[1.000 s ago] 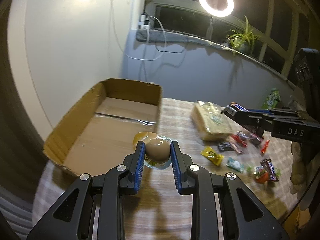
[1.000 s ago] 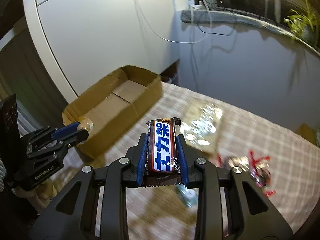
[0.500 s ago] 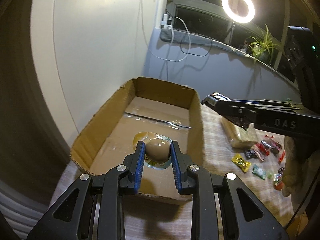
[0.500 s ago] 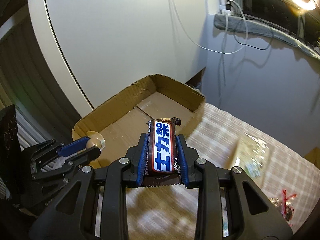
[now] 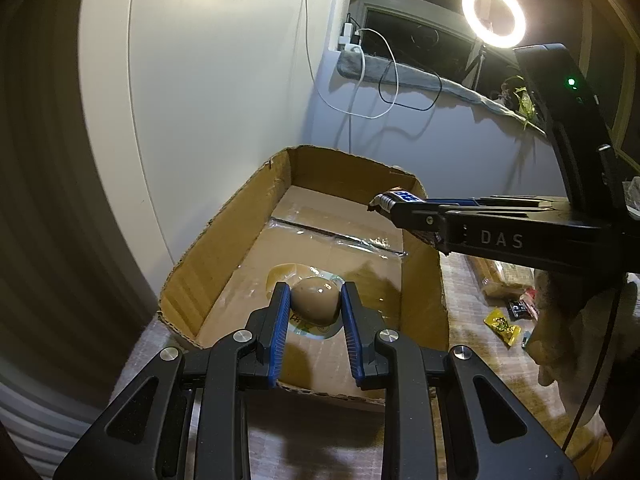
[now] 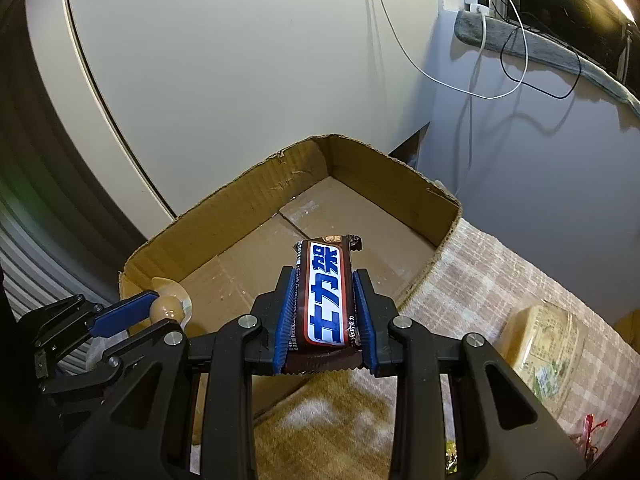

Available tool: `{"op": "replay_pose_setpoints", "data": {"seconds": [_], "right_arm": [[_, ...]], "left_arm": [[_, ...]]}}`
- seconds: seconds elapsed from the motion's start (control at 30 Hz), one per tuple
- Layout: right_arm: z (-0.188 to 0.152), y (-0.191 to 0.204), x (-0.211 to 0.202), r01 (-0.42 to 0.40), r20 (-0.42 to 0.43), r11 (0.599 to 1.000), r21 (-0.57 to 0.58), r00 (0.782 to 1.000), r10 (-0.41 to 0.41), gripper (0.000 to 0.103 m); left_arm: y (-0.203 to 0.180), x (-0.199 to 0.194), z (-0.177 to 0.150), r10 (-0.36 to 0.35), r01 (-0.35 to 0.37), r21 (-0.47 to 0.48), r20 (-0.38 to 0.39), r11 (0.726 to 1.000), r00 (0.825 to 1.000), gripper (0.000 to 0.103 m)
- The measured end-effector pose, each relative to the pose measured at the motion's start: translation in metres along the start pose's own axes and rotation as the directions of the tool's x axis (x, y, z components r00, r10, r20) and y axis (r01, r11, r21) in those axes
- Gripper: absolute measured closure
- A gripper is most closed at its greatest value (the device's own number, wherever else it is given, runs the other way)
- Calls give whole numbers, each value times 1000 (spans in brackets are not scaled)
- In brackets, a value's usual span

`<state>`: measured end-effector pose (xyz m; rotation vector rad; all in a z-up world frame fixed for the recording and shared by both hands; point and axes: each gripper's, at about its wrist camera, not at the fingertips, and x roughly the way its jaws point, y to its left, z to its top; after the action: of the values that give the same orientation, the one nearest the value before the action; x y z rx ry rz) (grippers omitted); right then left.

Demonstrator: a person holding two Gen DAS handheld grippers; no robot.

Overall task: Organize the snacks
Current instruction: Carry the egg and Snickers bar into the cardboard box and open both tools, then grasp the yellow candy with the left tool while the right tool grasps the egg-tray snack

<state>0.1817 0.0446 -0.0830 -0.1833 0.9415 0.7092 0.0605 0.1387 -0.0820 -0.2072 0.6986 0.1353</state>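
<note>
From the left wrist view, the shallow brown corrugated cardboard box (image 5: 240,248) sits open on the checked-cloth bench (image 5: 464,280) with nothing yet lying loose on its floor, so as far as can be judged the sorting has barely begun: no snack has been set down inside, while several small wrapped sweets (image 5: 502,322) and a clear-wrapped pale bread loaf (image 5: 506,280) wait on the cloth to the right of the box. The left gripper (image 5: 314,312) is clenched on a smooth brown packaged egg in a clear plastic wrapper (image 5: 314,298), pinched between the blue pads at the jaw tips and hanging over the near end of the box floor, not resting on it. The right gripper (image 5: 396,208) reaches in from the right at the box's right wall, a wrapper end poking out of its tip above the far part of the box. From the right wrist view, that right gripper is clamped on a brown chocolate bar with a blue-and-white label (image 6: 326,300), held lengthways between the pads, its free end jutting past the tips and over the box interior; the left gripper and its egg show at the lower left, by the near corner. Both items seem ready for release into the box; everything else on the cloth remains to be moved.
</note>
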Motion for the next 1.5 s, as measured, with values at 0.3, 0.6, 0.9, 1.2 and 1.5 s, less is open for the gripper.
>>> {"op": "replay_pose_setpoints", "data": {"seconds": [0.3, 0.6, 0.9, 1.2, 1.5], "right_arm": [[5, 4, 3, -8, 2, 1000, -15, 1000, 8, 72], [5, -3, -16, 23, 52, 1000, -6, 998, -23, 43], [-5, -18, -47, 51, 103, 998, 23, 993, -53, 31], [-41, -48, -106, 99, 146, 994, 51, 984, -106, 23], [-95, -96, -164, 173, 141, 977, 128, 972, -191, 23]], "left_arm": [[-2, 0, 2, 15, -15, -1, 3, 1000, 1000, 77], [-4, -7, 3, 20, -20, 0, 18, 1000, 1000, 69], [-16, -19, 4, 12, -13, 16, 41, 1000, 999, 60], [-41, -30, 1, -28, 26, 38, 54, 999, 998, 60], [-78, -26, -5, -96, 93, 87, 31, 992, 995, 60]]}}
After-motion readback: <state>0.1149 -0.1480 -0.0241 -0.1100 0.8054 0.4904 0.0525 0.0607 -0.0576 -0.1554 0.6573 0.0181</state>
